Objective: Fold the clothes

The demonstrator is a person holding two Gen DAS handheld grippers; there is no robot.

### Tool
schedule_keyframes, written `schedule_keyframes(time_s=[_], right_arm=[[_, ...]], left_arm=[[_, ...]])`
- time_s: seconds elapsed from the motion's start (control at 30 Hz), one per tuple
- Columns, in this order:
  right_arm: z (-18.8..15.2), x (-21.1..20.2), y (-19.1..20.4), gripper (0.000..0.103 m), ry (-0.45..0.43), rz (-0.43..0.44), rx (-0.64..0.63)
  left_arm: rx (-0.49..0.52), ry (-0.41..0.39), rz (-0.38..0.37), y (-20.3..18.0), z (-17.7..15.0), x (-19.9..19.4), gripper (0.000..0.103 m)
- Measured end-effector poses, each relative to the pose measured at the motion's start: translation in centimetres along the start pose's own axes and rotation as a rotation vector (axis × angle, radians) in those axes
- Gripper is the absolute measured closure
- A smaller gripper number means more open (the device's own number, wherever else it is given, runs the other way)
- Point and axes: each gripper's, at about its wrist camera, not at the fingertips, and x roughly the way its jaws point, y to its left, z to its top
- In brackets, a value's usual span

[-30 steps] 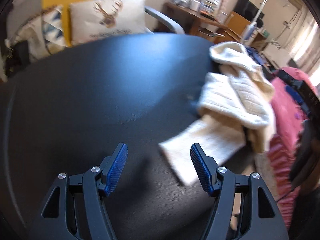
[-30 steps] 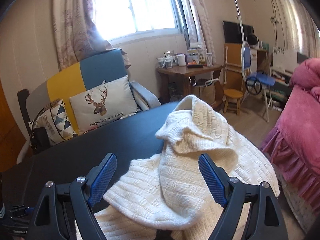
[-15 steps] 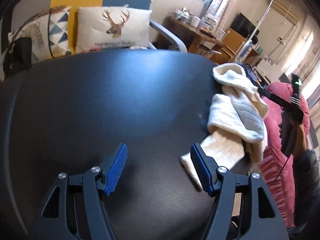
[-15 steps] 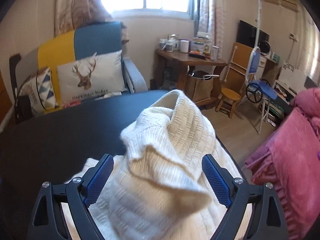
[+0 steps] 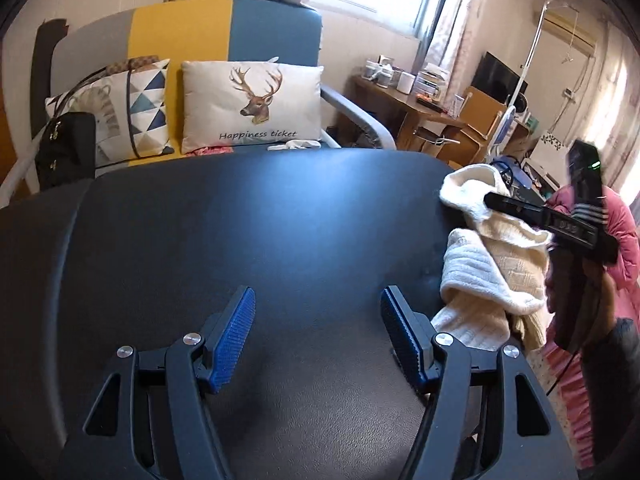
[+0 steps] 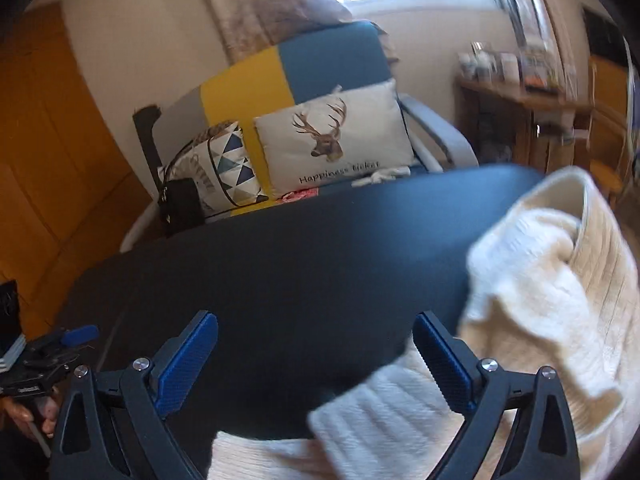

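Work surface: dark table with a rounded far edge, most of its top bare. Behind it a sofa in grey, yellow and blue panels carries a deer cushion and a triangle-print cushion; a wooden desk stands to the right under the window.

Cream knit sweater lies crumpled at the table's right edge, partly hanging over it, with a pink bedspread just beyond.

Left gripper: jaws spread wide over bare tabletop, holding nothing. Right gripper: jaws wide apart, empty, the sweater touching its right finger; view blurred.
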Motion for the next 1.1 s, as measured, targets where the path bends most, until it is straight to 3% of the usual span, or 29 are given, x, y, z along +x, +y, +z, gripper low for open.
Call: schedule_keyframes(time_s=[0.17,0.27,0.4,0.43,0.53,0.57,0.7,0.87,1.0,1.1], right_arm=[[-0.2,-5.4,5.2,0.003,-0.169,-0.07,-0.109],[-0.2,-8.6,4.4,0.003,-0.22,-0.089,-0.091],[0.0,-10.7,-0.2,0.004,-0.139,-0.215,0.021],[-0.4,-11.4,-1.5,0.009,-0.131,-0.26,0.039],[-2.2,-12.6,-5.2,0.019,-0.045,-0.354,0.114],[-2.8,-13.2,-6.0,0.025,-0.028,-0.342,0.132],[-6.0,-14.1,-7.8,0.025,0.004,-0.347,0.164],[-8.8,-14.2,-10.5,0.025,-0.032,-0.285,0.303],[-9.4,-13.8,-11.9,0.025,-0.063,-0.231,0.397],[-10.0,-13.6,-12.6,0.025,-0.073,-0.225,0.452]], left_arm=[[0.009,-0.015,0.041,0.4,-0.6,-0.7,0.035],[0.102,-0.069,-0.012,-2.3,0.5,-0.6,0.035],[0.307,-0.114,-0.177,-8.7,1.3,1.0,0.035],[0.378,-0.122,-0.217,-10.7,1.2,1.6,0.035],[0.563,-0.07,-0.305,-16.2,0.0,5.2,0.035],[0.616,-0.05,-0.33,-17.9,-0.4,6.4,0.035],[0.638,0.067,-0.396,-20.6,-1.4,9.9,0.035],[0.661,0.125,-0.458,-22.2,-2.1,9.9,0.035],[0.781,0.112,-0.419,-24.2,-3.2,10.0,0.035],[0.875,0.111,-0.382,-25.8,-4.0,11.0,0.043]])
